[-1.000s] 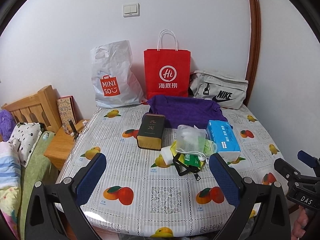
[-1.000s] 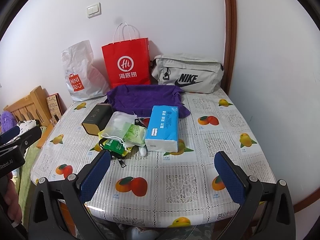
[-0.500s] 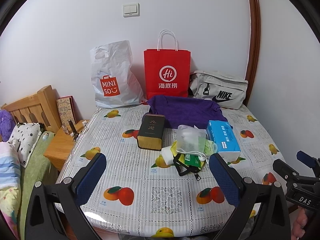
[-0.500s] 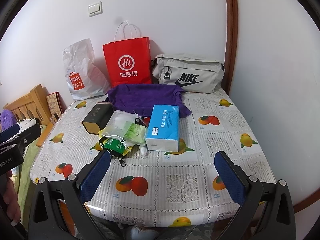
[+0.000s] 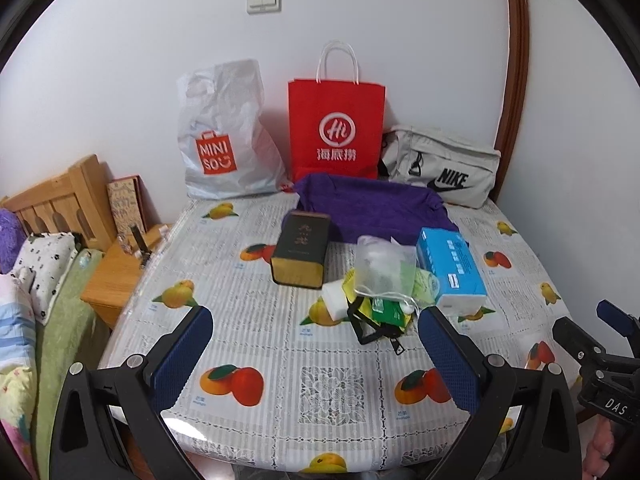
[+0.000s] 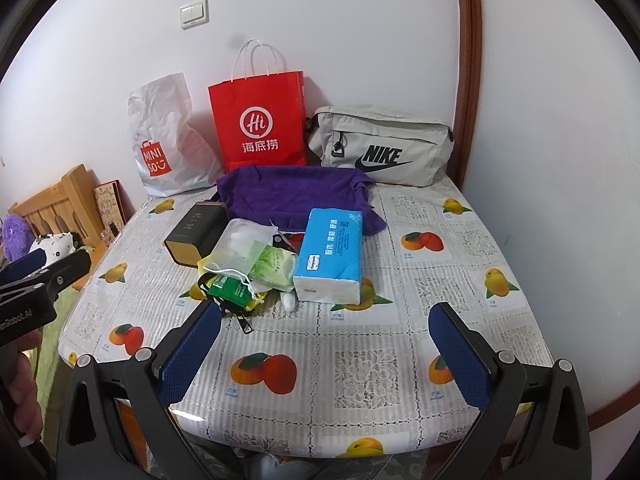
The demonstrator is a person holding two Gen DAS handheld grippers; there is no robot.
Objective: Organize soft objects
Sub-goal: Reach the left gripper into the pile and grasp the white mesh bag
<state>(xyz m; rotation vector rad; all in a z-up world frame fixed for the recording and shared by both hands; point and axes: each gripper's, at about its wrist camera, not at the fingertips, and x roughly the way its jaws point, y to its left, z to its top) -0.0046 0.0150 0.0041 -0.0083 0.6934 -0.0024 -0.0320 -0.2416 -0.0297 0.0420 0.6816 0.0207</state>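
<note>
A purple cloth (image 5: 376,208) (image 6: 296,196) lies spread at the back of the fruit-print table (image 5: 256,320) (image 6: 440,280). In front of it sit a blue tissue pack (image 5: 450,268) (image 6: 332,256), a clear drawstring pouch (image 5: 382,266) (image 6: 240,246), green packets (image 6: 276,268) and a dark tin box (image 5: 302,248) (image 6: 196,234). My left gripper (image 5: 316,360) hovers open over the near table edge, well short of the pile. My right gripper (image 6: 326,354) is open too, nothing between its fingers.
Against the wall stand a white Miniso bag (image 5: 224,140) (image 6: 168,144), a red paper bag (image 5: 336,128) (image 6: 260,124) and a grey Nike pouch (image 5: 440,172) (image 6: 380,148). A wooden nightstand (image 5: 120,276) and bed (image 5: 36,288) lie left of the table.
The right wrist view has drifted slightly, so the scene sits a little lower and rightward. The left gripper and all objects on the table have not moved.
</note>
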